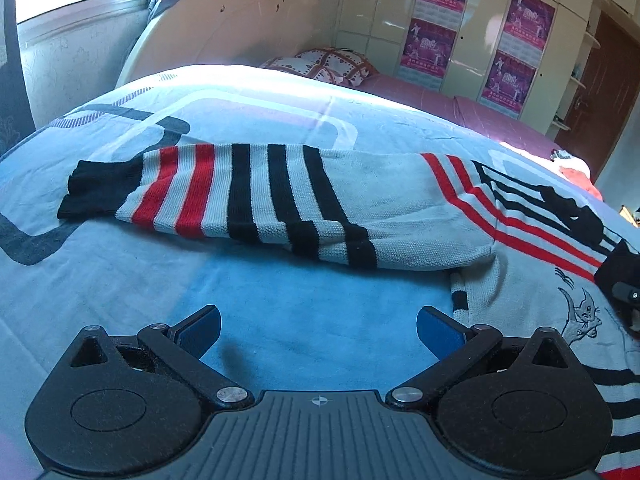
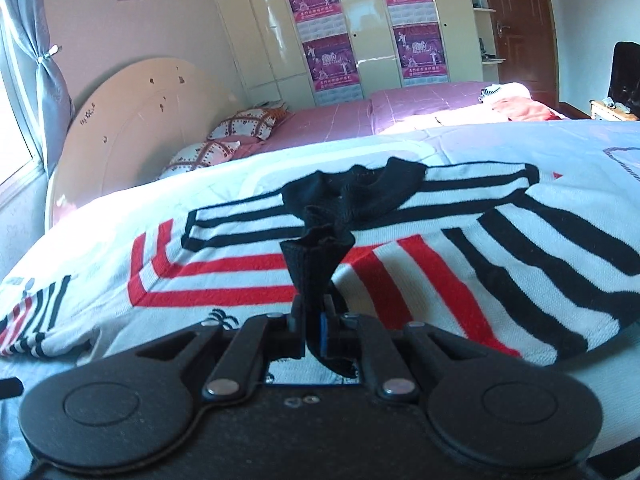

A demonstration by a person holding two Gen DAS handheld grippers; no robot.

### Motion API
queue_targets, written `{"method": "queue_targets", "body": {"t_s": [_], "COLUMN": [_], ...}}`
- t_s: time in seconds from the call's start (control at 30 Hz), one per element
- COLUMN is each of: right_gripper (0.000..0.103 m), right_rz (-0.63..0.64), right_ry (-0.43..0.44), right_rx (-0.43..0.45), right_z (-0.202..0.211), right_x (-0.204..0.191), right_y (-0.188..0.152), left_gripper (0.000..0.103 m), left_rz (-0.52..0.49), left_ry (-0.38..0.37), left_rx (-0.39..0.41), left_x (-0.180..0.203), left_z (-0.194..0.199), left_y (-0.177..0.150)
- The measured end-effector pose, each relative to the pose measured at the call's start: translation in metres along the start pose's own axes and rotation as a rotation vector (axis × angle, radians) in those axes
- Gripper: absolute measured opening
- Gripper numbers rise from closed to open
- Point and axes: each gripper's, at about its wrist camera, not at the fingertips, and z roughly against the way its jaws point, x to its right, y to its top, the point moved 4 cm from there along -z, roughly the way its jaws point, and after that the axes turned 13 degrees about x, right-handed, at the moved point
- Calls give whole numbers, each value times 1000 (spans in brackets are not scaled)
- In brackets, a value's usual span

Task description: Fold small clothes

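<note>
Striped in grey, red and black, the knitted sweater (image 2: 400, 264) lies spread on the blue bedspread (image 1: 280, 300), one sleeve (image 1: 240, 196) stretched flat out to the side. The right gripper (image 2: 314, 320) has its jaws pinched tight on the black cuff (image 2: 316, 264) of the other sleeve, lifted over the sweater's chest. The left gripper (image 1: 319, 330) hovers above bare bedspread near the flat sleeve, jaws wide and holding nothing.

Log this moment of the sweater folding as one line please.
stage: folding sleeve | right tool: shut on black cuff, over sweater | left tool: open, empty | other sleeve: flat on bedspread
</note>
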Motion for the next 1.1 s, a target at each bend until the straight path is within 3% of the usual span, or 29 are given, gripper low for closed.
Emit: {"method": "queue_targets", "body": {"t_s": [0.1,0.17,0.3,0.6,0.63,0.67,0.7,0.93,1.0,1.03,1.1], "right_gripper": [24,43,38,37,37,37,37,37,37,37,36], "right_rz": [-3,53,38,-60,-65,-69,-74,-133,-163,-174,-187], "right_ry": [21,71,142,13,-2,-17,-30,-107,-127,-134,-144], "right_rx": [-53,-52,25,112,116,119,122,138,137,138,135], "right_z": [-5,-3,28,89,95,100,105,126,126,126,127], "right_x": [1,-9,-13,51,58,66,73,122,135,140,148], "right_y": [-17,-19,-8,8,8,9,9,6,4,4,4], "left_gripper": [103,103,103,102,91,66,58,56,9,3,3], "left_rz": [-18,-16,-22,9,4,-2,1,7,-22,-15,-12], "left_ry": [-30,-81,-164,-517,-531,-541,-554,-556,-560,-566,-573], "left_rx": [-2,-16,-23,-91,-105,-136,-172,-187,-185,-199,-152], "left_x": [9,19,50,178,189,200,211,247,252,255,255], "left_z": [-3,-4,-9,-33,-38,-44,-49,-70,-74,-77,-74], "left_y": [2,4,8,2,-1,-6,-11,-16,-16,-15,-5]}}
